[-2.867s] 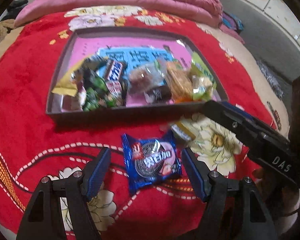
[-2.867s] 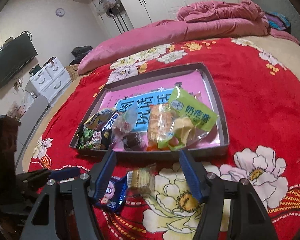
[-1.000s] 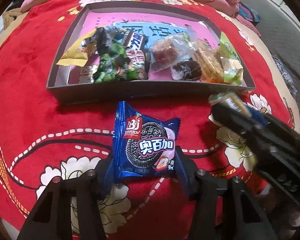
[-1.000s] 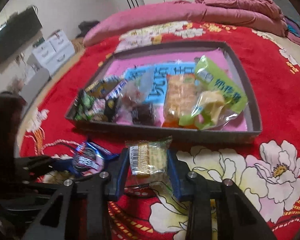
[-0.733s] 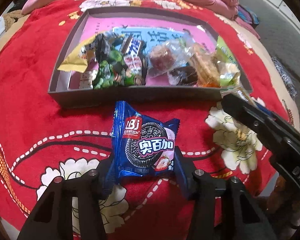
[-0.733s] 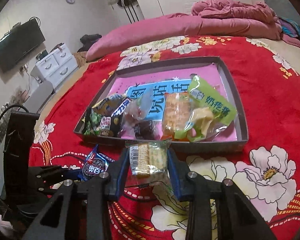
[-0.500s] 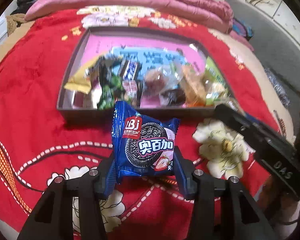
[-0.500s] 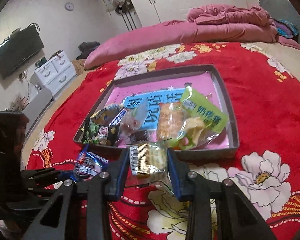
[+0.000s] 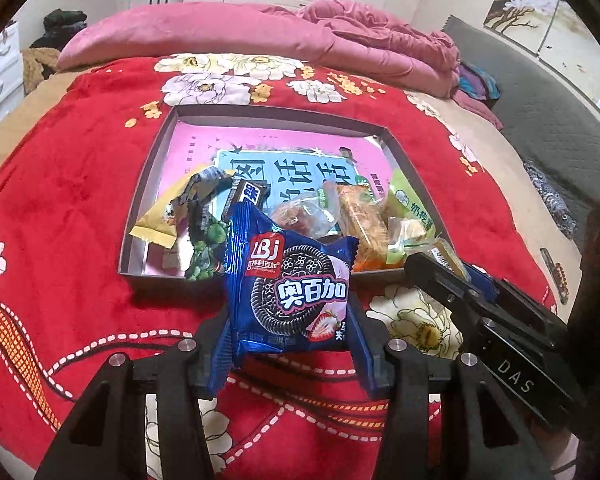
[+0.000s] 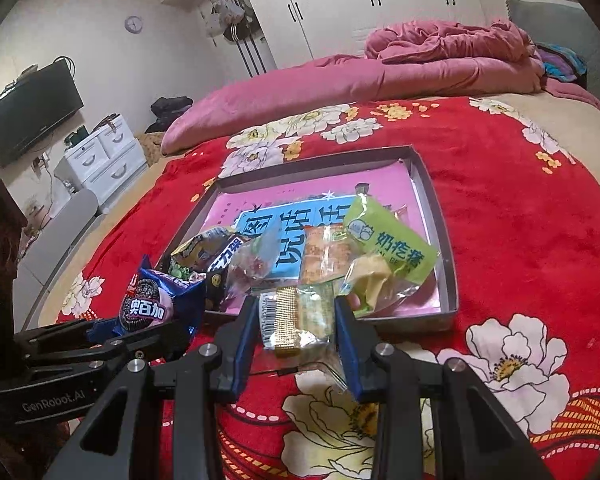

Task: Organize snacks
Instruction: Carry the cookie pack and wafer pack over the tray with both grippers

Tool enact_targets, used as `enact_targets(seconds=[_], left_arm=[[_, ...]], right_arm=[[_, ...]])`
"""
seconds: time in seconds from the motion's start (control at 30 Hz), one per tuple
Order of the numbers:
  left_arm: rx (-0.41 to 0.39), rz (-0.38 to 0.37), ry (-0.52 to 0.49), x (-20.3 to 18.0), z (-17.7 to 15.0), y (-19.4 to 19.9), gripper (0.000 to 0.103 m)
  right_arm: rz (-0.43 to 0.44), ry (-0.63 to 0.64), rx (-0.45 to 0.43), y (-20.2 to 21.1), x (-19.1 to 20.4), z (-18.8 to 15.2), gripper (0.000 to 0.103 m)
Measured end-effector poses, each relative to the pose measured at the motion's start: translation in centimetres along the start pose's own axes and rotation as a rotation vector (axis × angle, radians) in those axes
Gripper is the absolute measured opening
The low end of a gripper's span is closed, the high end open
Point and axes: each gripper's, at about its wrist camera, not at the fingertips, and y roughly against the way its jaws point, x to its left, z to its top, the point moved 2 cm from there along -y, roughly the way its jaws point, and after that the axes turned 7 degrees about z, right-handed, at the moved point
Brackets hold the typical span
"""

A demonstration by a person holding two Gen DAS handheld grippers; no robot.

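My left gripper point(image 9: 290, 334) clamps the blue cookie packet point(image 9: 290, 284) and my right gripper point(image 10: 296, 322) clamps the clear biscuit packet point(image 10: 300, 316), both raised just short of the tray point(image 10: 440, 216); I should clear its near wall before releasing these 2.

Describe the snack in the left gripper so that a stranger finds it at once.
On the red flowered blanket lies a shallow box of snacks with a pink bottom. In front of its near wall, the left gripper holds a packet upright. It is the only dark blue one, showing a black sandwich cookie and a strawberry.
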Motion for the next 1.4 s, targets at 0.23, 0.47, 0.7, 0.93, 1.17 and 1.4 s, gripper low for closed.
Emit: enact_targets(seconds=[0.23,0.47,0.7,0.93,1.17,1.4], left_arm=[[-0.024,0.015,-0.023,-0.5,0.3,-0.1,0.051],[-0.023,0.015,-0.006,-0.3,0.7,-0.7,0.051],[-0.049,0.026,0.013,0.2,1.5,-0.6,0.051],[-0.104,0.038,0.060,1.4,2.1,0.0,0.051],[-0.101,0.044,0.090,2.3,2.6,-1.1,0.051],[-0.105,0.062,0.093,2.0,2.9,-2.0,0.051]], right_arm=[[-0.015,0.002,-0.028,0.3,-0.2,0.4,0.038],[-0.027,0.013,-0.046,0.4,-0.2,0.8,0.038],[-0.035,0.033,-0.059,0.4,0.1,1.1,0.038],[-0.037,0.032,-0.063,0.2,0.1,1.2,0.038],[-0.045,0.020,-0.074,-0.1,-0.1,1.5,0.038],[-0.052,0.017,-0.077,-0.6,-0.2,1.8,0.038]])
